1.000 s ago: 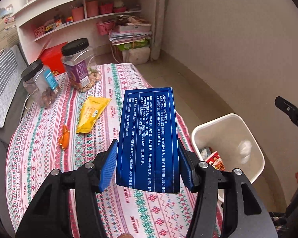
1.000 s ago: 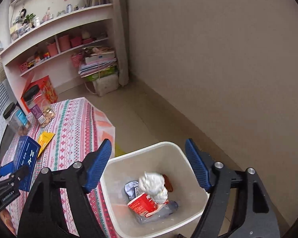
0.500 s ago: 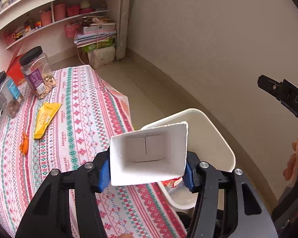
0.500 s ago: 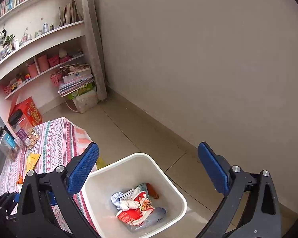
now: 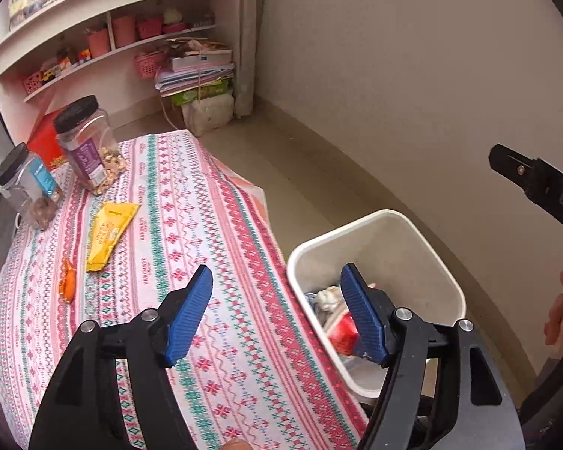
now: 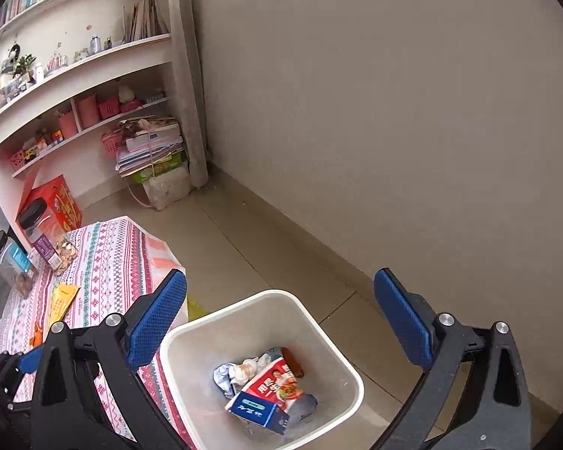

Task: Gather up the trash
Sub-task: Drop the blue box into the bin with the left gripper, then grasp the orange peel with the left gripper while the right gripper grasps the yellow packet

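The left gripper [image 5: 276, 296]'s fingers have just been opening, empty, over the counter [image 5: 221, 225] edge. Only the right gripper [image 6: 279, 322]'s view, fingers wide apart, shows the blue box [image 6: 257, 410] in the bin [image 6: 191, 341].

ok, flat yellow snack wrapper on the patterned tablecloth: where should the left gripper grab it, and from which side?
Probably the flat yellow snack wrapper's long edges, near its middle. It lies flat on the patterned tablecloth, long axis running away from the left gripper, so come down from above with the open jaws across the narrow width. The small orange wrapper beside its near end is apart, leaving room.
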